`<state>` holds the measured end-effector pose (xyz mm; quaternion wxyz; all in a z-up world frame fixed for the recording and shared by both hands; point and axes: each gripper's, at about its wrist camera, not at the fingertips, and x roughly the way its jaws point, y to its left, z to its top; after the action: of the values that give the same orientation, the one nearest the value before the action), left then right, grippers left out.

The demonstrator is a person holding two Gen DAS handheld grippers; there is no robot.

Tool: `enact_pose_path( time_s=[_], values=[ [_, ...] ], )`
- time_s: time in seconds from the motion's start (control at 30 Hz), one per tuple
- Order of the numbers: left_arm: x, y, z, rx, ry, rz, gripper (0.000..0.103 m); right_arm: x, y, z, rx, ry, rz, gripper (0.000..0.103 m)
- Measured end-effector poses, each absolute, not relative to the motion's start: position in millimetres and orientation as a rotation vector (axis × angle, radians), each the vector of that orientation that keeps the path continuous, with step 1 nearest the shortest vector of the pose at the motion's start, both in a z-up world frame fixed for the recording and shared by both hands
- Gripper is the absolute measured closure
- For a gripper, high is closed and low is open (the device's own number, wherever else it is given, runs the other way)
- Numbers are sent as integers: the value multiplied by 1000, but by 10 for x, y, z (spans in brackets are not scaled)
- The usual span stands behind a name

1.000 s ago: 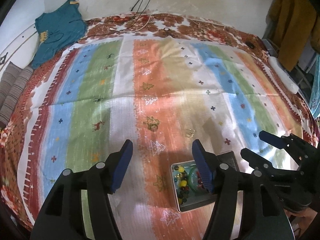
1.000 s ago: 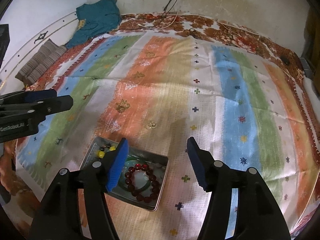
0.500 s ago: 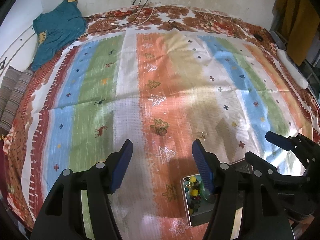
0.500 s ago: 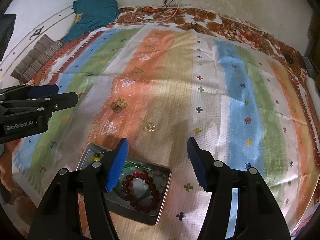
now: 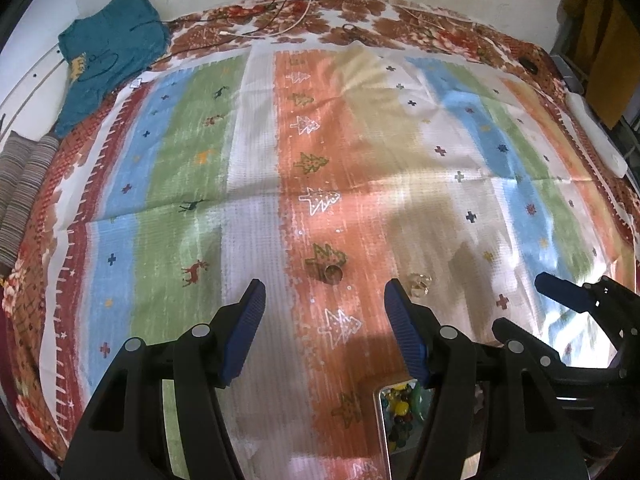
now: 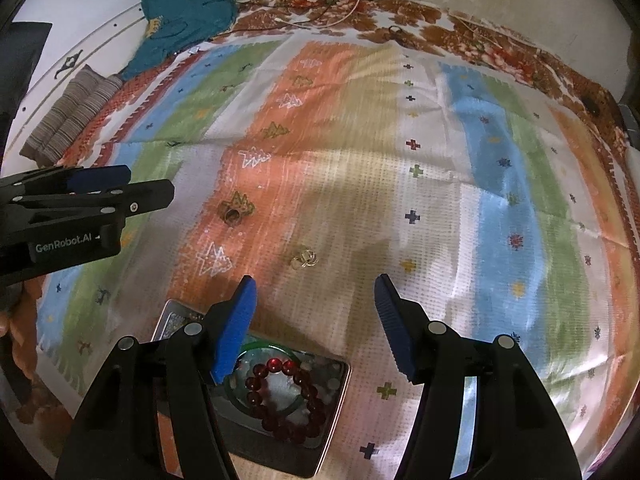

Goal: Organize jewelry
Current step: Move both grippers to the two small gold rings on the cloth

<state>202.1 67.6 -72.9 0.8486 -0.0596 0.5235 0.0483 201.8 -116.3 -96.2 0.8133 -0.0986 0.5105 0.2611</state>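
Note:
A gold ring (image 5: 333, 273) (image 6: 231, 215) lies on the orange stripe of the cloth, just ahead of my left gripper (image 5: 323, 296), which is open with nothing between its fingers. A small gold earring cluster (image 5: 419, 282) (image 6: 303, 259) lies to its right, just beyond my right gripper (image 6: 314, 290), also open and empty. Below both grippers sits a metal tin (image 6: 342, 376) (image 5: 380, 420) holding a dark red bead bracelet (image 6: 286, 400), a green bangle (image 6: 262, 347) and coloured beads (image 5: 398, 408); my fingers hide part of it.
A striped cloth (image 5: 192, 184) covers the bed. A teal shirt (image 5: 108, 52) and folded striped fabric (image 5: 24, 184) lie at the far left, cables (image 5: 280, 20) at the far edge by the wall. A white object (image 5: 600, 140) rests along the right edge.
Both grippers have moved forward and lower over the cloth. The tin has slid toward the bottom of both views, and the ring and earring cluster now sit closer to the fingertips. Jaws unchanged.

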Motion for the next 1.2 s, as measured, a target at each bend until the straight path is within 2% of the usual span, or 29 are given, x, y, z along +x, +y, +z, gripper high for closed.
enact_pose_path(
  time_s=[1.2],
  values=[
    [2576,764,-1480,-121,1285,58,43,2477,-791,-1604,-234,1275,626,42]
  ],
)
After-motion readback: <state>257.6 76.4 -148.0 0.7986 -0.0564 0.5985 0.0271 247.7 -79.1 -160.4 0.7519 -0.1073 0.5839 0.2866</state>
